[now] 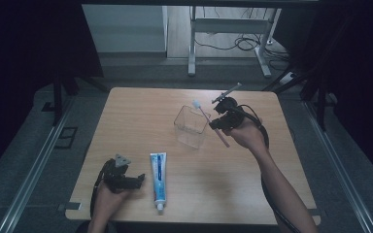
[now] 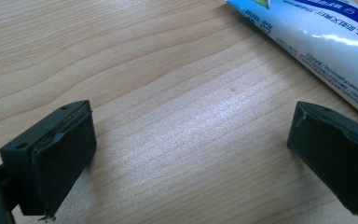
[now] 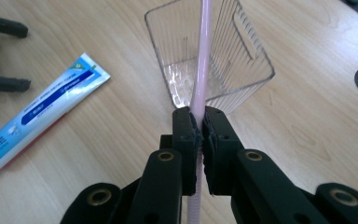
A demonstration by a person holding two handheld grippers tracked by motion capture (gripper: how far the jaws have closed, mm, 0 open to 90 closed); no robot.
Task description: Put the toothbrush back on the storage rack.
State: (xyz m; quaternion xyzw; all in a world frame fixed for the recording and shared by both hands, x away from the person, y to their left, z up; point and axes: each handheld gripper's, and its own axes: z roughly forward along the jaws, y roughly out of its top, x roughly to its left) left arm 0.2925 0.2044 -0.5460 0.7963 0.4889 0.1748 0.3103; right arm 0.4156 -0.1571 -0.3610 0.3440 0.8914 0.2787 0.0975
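From high up, I see my right gripper [image 1: 217, 124] over the far right part of the wooden table [image 1: 141, 104]. Its jaws are squeezed shut on a pink toothbrush [image 1: 209, 121]. The brush is tilted, with its white head up over the top of the clear cup [image 1: 190, 127]. I cannot see anything lying inside the cup. My left gripper [image 1: 137, 181] sits low at the near left side of the table. Its jaws are wide apart and hold nothing. A blue and white toothpaste tube [image 1: 159, 180] lies flat just beside it.

In the left gripper view, my two black jaws stand far apart over bare wood. The toothpaste tube [image 2: 324, 44] lies at the top right, close to one jaw, but I cannot tell if they touch.

In the right gripper view, my jaws pinch the pink toothbrush [image 3: 201, 70] handle tight. The handle runs up across the clear cup [image 3: 242, 60], which looks empty at the bottom. The toothpaste tube [image 3: 37, 114] lies off to the left on the table. My left gripper [image 3: 2, 56] is at the far left edge.
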